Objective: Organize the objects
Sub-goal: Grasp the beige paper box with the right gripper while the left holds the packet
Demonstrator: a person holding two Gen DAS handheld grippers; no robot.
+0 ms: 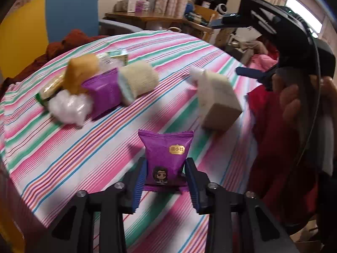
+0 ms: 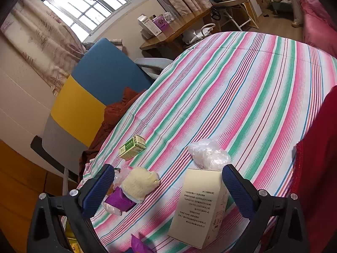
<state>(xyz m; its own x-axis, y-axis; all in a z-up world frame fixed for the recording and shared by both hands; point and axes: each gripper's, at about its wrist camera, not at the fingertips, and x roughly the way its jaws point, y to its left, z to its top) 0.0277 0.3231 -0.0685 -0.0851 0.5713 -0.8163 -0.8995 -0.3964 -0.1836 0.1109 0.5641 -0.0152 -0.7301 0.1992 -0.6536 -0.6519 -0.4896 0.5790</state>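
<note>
Surface: a bed [image 2: 242,88] covered with a sheet striped in pink, green, white and blue.

Left claw: the left gripper [image 1: 166,181] is closed on a purple snack packet [image 1: 166,158], one blue pad against each side, with the packet standing upright above the striped sheet.

Right claw: the right gripper [image 2: 168,191] has its jaws spread wide and nothing between the pads; it is above the sheet, over a cream box [image 2: 200,206].

Cream box: it stands tilted on the sheet with printed text on one face, apart from the other things and closer to the bed's right edge.

Clear plastic bag: a crumpled bag [image 2: 208,154] lies just behind the cream box, touching or nearly touching it.

Pile: toward the left edge of the bed lie a pale rolled cloth [image 2: 139,183], a second purple packet [image 2: 120,200], an orange-brown soft item [image 1: 81,71] and a wad of clear plastic [image 1: 69,107], all bunched together.

Green box: a small green box [image 2: 132,147] lies on the sheet near the left edge, just beyond the pile.

Person: a hand [image 1: 294,103] grips the right gripper's handle, beside red fabric [image 1: 273,147] at the bed's right edge.
</note>
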